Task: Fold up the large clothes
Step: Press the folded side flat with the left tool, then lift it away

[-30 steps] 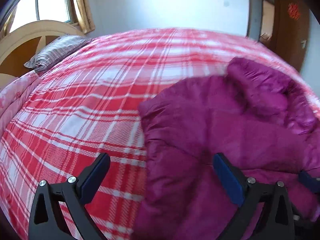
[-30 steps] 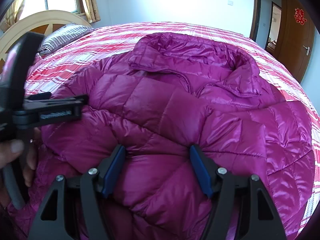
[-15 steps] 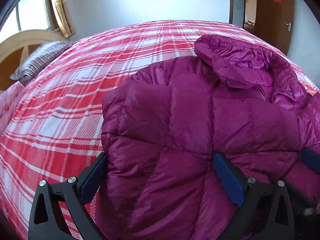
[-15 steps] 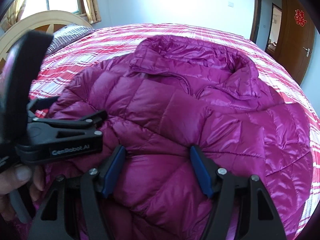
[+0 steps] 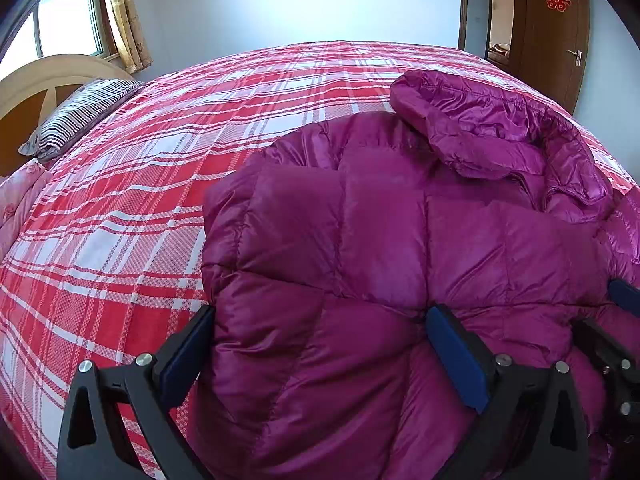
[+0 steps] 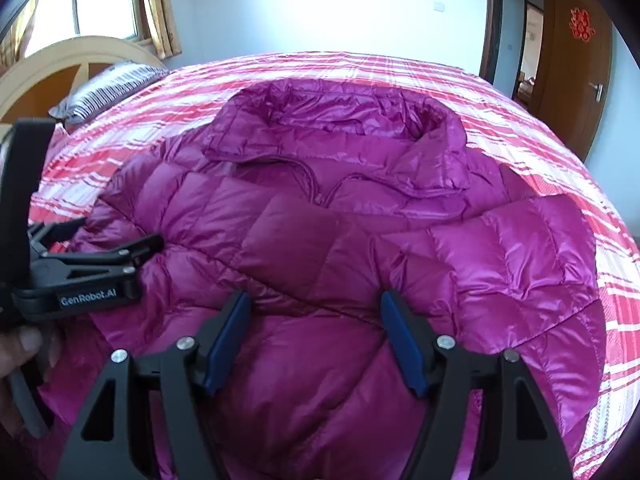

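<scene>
Both wide apart: left gripper point(image 5: 320, 344) fingers straddle jacket point(image 5: 400, 240) edge, right gripper point(image 6: 316, 336) fingers press quilting; grip unclear.

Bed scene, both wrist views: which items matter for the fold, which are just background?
Job:
- magenta down jacket
- left gripper
- right gripper
- plaid bed cover, the work surface

Background:
- striped pillow
- headboard
- door
- curtain

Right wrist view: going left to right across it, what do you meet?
Person's hand → left hand-held gripper → magenta puffer jacket → bare plaid bedspread → wooden door.
</scene>
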A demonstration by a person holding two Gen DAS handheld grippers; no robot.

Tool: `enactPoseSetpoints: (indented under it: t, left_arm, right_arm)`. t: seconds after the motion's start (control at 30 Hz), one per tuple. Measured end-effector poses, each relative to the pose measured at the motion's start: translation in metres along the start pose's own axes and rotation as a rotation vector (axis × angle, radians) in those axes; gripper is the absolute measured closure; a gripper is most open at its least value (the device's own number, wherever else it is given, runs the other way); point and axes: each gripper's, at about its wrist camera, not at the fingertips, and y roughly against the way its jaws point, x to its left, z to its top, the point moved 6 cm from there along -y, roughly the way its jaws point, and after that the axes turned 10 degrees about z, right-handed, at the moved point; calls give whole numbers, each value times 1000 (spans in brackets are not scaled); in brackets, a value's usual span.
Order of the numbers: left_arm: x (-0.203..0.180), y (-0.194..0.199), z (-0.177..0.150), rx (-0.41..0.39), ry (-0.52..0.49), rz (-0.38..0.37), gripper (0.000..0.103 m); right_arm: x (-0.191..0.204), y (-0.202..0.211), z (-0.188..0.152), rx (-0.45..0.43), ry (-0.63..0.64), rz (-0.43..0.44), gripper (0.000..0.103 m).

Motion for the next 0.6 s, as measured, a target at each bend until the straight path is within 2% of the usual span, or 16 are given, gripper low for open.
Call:
enactPoseSetpoints:
  t: [0.37, 0.6]
  left_arm:
    - [1, -1, -1, -1, -2, 2, 1]
    - [1, -1, -1, 0, -2, 1, 1]
  right_arm:
    - [-2, -4, -5, 1, -21, 25, 31]
    - [0, -4, -5, 2, -11, 13, 31]
